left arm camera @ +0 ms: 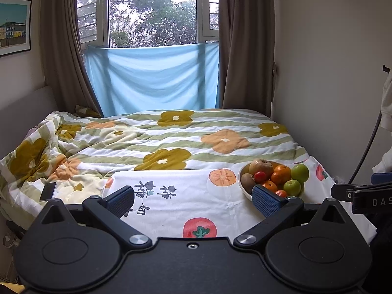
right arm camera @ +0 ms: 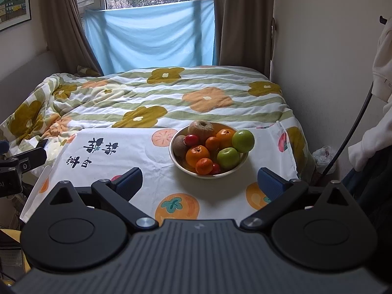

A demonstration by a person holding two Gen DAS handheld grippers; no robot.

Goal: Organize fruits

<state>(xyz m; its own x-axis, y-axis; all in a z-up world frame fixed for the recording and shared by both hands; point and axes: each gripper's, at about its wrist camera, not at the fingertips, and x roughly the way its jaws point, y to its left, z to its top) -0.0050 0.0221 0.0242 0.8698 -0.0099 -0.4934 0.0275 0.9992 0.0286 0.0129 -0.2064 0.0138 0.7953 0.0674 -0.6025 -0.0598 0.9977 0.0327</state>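
A metal bowl piled with fruit stands on a white fruit-print cloth. It holds two green apples, several oranges, a kiwi, a brown pear-like fruit and small red fruits. The bowl also shows in the left wrist view, right of centre. My right gripper is open and empty, just in front of the bowl. My left gripper is open and empty, left of the bowl, its right fingertip overlapping the bowl's front edge in view.
A bed with a flowered quilt lies behind the cloth. A phone lies on the quilt at left. The wall and hanging white clothes are to the right. Curtains and a window with a blue sheet stand at the back.
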